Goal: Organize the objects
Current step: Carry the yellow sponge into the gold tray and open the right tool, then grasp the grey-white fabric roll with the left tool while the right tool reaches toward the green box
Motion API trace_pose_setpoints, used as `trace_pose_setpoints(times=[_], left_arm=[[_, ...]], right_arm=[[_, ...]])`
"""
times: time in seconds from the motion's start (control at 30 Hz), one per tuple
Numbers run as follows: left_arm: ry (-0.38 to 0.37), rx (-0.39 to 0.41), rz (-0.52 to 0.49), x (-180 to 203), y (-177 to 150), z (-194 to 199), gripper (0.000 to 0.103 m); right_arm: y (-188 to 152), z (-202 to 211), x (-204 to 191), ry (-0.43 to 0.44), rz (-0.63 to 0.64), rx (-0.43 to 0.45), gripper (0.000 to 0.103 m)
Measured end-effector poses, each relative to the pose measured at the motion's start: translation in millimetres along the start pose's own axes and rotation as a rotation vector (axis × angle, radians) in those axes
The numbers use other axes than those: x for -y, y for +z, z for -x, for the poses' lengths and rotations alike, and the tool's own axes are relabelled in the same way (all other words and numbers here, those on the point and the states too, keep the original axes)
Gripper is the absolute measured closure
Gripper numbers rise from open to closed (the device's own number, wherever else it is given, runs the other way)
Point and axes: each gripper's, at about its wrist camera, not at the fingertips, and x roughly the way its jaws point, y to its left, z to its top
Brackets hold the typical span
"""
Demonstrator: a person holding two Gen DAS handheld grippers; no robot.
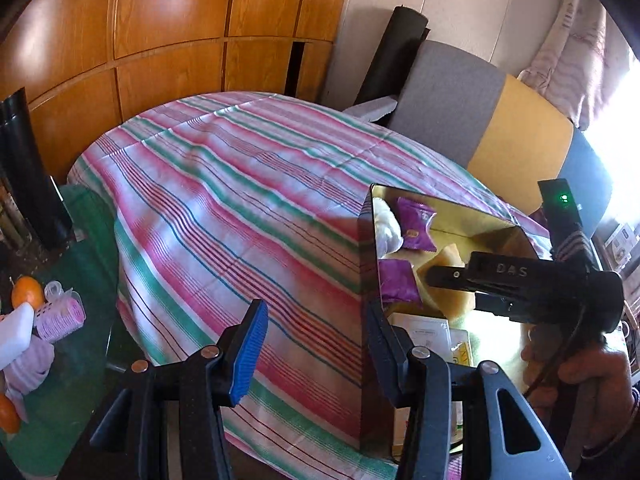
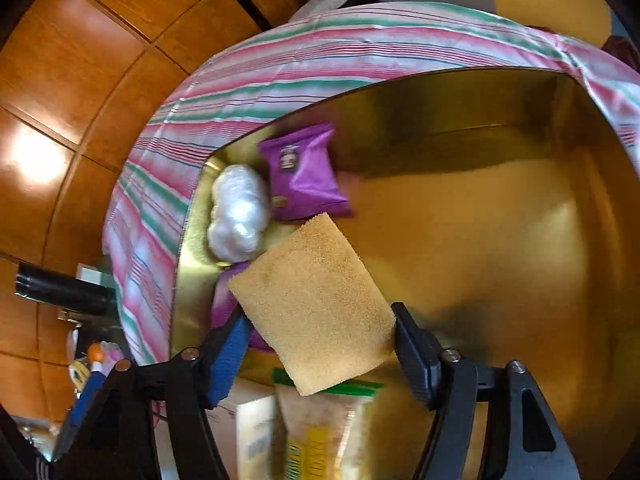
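Left wrist view, from the left edge: a green surface [image 1: 80, 360] beside the table carries what is not yet sorted, namely an orange [image 1: 27, 291], pink hair rollers [image 1: 60, 316], a white block [image 1: 16, 336] and a pale purple cloth [image 1: 28, 364]. The left gripper [image 1: 316, 356] straddles the near wall of the gold tin [image 1: 366, 320]; its jaws are spread and whether the pads press on that wall cannot be told. Further right, the tin stands on the striped tablecloth [image 1: 224, 200] and already holds several items.

In the right wrist view, left to right inside the tin, lie a white wrapped bundle [image 2: 238, 212], a purple snack packet [image 2: 300, 172], the tan sponge [image 2: 316, 308] and, below it, a box [image 2: 252, 436] and a yellow packet [image 2: 324, 436]. The sponge looks flat, square, coarse-pored and soft, tilted on the packets. The right gripper [image 2: 320, 344] flanks it with jaws spread and a gap at the right pad, so it looks released. The tin's right half is bare; the task appears roughly half done.
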Motion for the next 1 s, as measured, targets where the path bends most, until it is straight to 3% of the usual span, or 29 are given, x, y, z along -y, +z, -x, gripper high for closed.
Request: trace_pose_setpoints(times=[0.1, 0.17, 0.2, 0.4, 0.6, 0.77, 1.0], left_arm=[[0.0, 0.0, -0.004, 2.8, -1.1, -0.5, 0.054], [-0.002, 0.005, -0.01, 4.5, -1.1, 1.8, 0.054], [-0.004, 0.01, -0.015, 6.3, -1.1, 3.9, 0.054], [-0.021, 0.026, -0.044, 18.2, -0.9, 12.0, 0.054], [-0.051, 0.018, -0.063, 29.7, -3.0, 17.6, 0.054], [-0.09, 0.018, -0.119, 51.8, -3.7, 22.6, 0.054], [-0.166, 0.044, -0.26, 110.8, -3.8, 38.0, 0.053]], right_arm=[[-5.0, -1.3, 2.5, 0.039, -0.012, -0.013, 0.025], [-8.1, 5.4, 5.7, 0.078, -0.017, 0.007, 0.01], [-9.8, 9.1, 7.0, 0.088, -0.019, 0.015, 0.009], [-22.0, 41.6, 5.7, 0.081, 0.003, 0.077, 0.009], [-45.0, 87.9, 19.8, 0.003, 0.042, 0.172, 0.009], [-70.2, 134.4, 59.9, -0.047, 0.017, 0.245, 0.009], [-100.5, 194.6, 143.1, -0.131, -0.124, 0.33, 0.009]])
